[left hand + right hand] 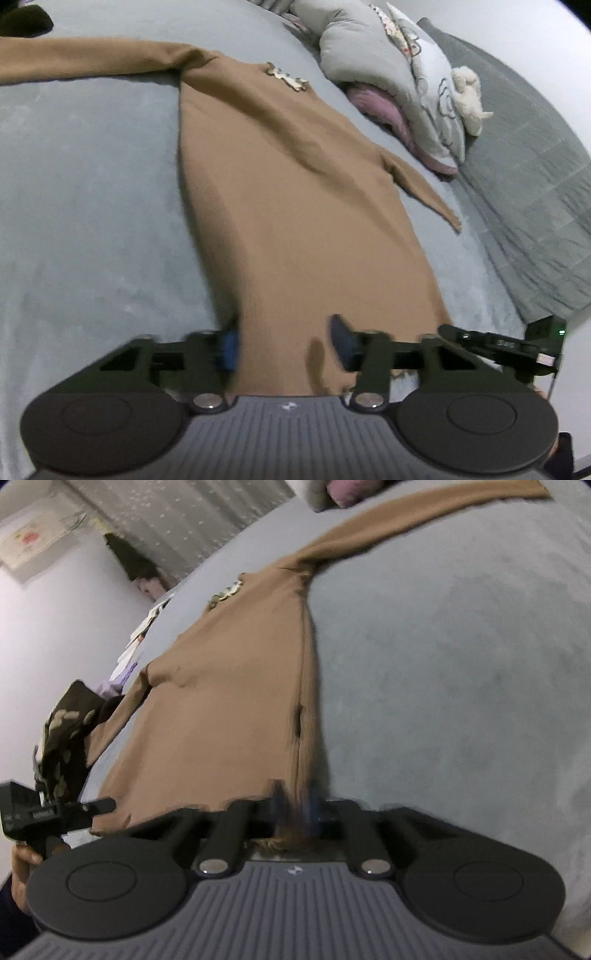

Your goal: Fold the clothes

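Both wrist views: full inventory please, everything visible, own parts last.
sweater: 1, brown, flat on the bed, sleeves spread, hem nearest the cameras
patch: 1, pale, on the sweater's chest
bed cover: 1, grey-blue, under the sweater
bedding pile: 1, grey, white and pink, beyond the sweater
plush toy: 1, cream, on the pile
quilt: 1, grey, bed edge
curtain: 1, pale, background
dark garment: 1, brown with spots, beside the sweater
left tongs: black, blurred, at the hem
right tongs: black, shut on the hem
hand: 1, holding the left tongs
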Tool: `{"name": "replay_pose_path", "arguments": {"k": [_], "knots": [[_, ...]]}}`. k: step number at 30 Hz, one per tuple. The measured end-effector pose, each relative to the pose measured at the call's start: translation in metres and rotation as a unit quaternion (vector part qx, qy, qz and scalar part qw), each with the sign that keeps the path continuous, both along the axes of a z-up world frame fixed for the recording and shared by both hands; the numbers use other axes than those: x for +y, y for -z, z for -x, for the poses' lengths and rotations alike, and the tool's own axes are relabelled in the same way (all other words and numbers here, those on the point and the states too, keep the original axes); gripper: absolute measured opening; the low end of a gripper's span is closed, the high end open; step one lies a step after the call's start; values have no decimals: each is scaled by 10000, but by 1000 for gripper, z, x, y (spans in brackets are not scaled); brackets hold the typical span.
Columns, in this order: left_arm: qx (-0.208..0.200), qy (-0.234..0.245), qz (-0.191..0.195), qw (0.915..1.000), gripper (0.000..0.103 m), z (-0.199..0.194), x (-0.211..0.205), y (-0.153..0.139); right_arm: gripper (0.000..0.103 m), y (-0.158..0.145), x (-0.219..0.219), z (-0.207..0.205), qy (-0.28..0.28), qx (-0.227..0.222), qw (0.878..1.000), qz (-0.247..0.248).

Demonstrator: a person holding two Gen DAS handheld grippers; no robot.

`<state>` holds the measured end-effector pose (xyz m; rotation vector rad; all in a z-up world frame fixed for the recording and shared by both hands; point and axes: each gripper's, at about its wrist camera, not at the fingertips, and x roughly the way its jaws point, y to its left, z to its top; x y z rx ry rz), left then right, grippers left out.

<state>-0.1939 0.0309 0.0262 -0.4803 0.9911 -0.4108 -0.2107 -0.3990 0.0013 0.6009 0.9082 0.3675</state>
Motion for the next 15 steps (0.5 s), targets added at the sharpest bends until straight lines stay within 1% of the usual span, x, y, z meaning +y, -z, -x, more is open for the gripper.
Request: {"name": "replay_pose_path", "arguments": {"k": [2, 5, 8, 10, 11, 13, 15], "knots": [[37, -62, 83, 9999, 11, 2, -1, -3, 8, -7, 4, 0, -23, -123, 9999, 38], [-121, 18, 174, 9998, 9, 14, -4, -15, 7, -19, -3, 7, 59, -371, 9993, -36], [-325, 304, 119, 9989, 9, 32, -15, -33, 7, -39, -10, 17, 18, -677, 9976, -116], [-328, 355, 83, 9988, 9, 37, -19, -36, 7, -54, -14, 23, 31, -835, 9965, -98], [-276, 366, 62, 9989, 9, 39, -20, -36, 7, -56, -15, 23, 29, -843, 9964, -49], [-192, 353, 33, 9992, 11, 39, -20, -34, 7, -58, -14, 19, 16, -720, 9967, 377], [27, 284, 134, 9995, 14, 38, -13, -29, 8, -54, -14, 16, -41, -566, 9972, 481]]}}
